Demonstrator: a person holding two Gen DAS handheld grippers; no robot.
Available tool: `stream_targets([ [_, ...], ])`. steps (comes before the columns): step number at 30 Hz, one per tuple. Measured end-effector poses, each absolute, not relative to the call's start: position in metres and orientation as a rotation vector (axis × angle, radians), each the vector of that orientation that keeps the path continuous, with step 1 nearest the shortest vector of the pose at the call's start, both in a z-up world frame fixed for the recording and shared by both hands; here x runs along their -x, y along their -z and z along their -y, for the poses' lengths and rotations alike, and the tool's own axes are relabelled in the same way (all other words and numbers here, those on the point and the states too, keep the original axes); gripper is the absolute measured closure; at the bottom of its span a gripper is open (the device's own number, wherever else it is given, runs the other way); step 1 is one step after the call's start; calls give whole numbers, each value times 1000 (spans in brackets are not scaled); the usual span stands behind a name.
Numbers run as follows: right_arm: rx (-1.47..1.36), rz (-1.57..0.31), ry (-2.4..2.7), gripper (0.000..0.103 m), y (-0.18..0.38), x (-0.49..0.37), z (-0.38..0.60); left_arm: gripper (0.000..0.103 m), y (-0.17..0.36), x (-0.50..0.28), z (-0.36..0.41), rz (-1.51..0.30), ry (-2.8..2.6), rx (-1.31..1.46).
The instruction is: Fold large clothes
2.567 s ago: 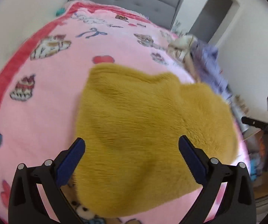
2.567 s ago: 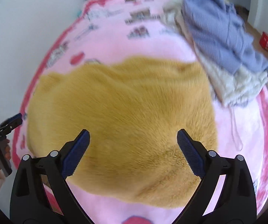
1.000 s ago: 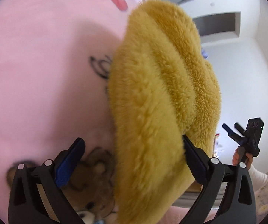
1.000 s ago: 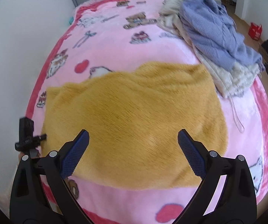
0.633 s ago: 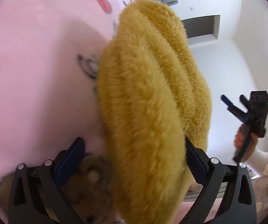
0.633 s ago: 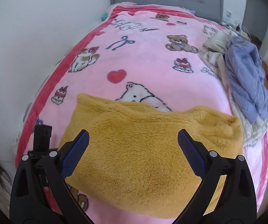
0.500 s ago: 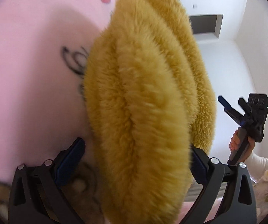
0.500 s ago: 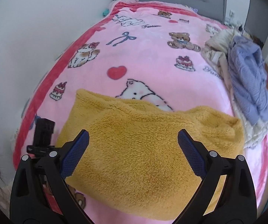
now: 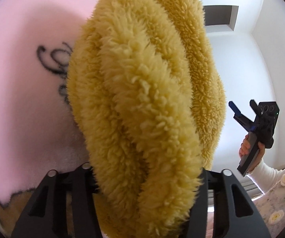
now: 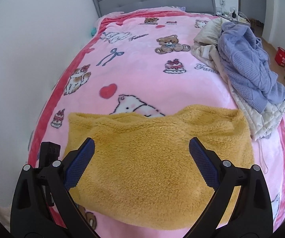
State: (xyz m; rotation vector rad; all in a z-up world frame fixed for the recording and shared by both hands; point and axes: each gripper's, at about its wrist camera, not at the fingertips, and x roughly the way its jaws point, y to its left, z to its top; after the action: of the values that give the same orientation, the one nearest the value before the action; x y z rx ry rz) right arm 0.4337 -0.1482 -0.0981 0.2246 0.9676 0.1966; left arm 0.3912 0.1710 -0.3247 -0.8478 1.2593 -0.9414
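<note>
Folded yellow fleece at the near end of the bed, left edge between the left tool's fingers.

The yellow fleece (image 10: 158, 162) lies widthwise on the pink blanket (image 10: 142, 75). The left gripper (image 9: 146, 180) straddles its stacked edge; whether it pinches is hidden. The right gripper (image 10: 141, 158) hovers spread, empty, above.

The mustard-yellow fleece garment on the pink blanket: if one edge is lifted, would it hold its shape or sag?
The mustard-yellow fleece garment would probably sag: its far edge already ripples and slumps. The left tongs have thick stacked folds bunched between them, so it looks bulky yet compressible. The shaggy pile likely grips rather than slips.
</note>
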Motion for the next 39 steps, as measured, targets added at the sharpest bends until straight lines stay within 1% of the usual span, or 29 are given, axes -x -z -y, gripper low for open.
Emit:
stream_targets([
  [1, -217, -965, -189, 11, 100, -433, 152, 61, 315, -397, -171, -1252, 934, 835],
  [3, -206, -975, -165, 11, 106, -432, 166, 66, 303, -384, -167, -1237, 921, 798],
  [7, -233, -975, -153, 8, 117, -426, 205, 68, 289, -376, -174, -1243, 888, 811],
  [8, -225, -978, -145, 8, 120, -424, 214, 68, 298, -377, -187, -1248, 884, 809],
  [13, -176, -1083, -132, 8, 160, -428, 274, 68, 284, -377, -184, -1263, 865, 770],
  [17, -265, -1159, -180, 8, 209, -436, 332, 67, 271, -384, -184, -1271, 848, 757],
  [21, -342, -1330, -255, 8, 279, -452, 376, 66, 258, -385, -175, -1289, 818, 741],
  [24, -557, -1429, -394, 8, 322, -460, 393, 65, 251, -389, -167, -1300, 795, 723],
  [28, -658, -1489, -527, 7, 352, -470, 389, 62, 259, -393, -170, -1318, 782, 744],
  [31, -713, -1517, -581, 7, 358, -477, 385, 56, 262, -397, -172, -1324, 786, 743],
  [34, -757, -1521, -656, 7, 354, -479, 379, 40, 268, -401, -173, -1349, 791, 764],
  [35, -762, -1529, -678, 7, 352, -480, 372, 25, 271, -402, -175, -1367, 772, 755],
  [36, -729, -1518, -679, 7, 350, -482, 365, 12, 275, -403, -175, -1377, 761, 749],
  [39, -677, -1499, -661, 7, 352, -486, 356, 4, 281, -409, -173, -1375, 798, 772],
])
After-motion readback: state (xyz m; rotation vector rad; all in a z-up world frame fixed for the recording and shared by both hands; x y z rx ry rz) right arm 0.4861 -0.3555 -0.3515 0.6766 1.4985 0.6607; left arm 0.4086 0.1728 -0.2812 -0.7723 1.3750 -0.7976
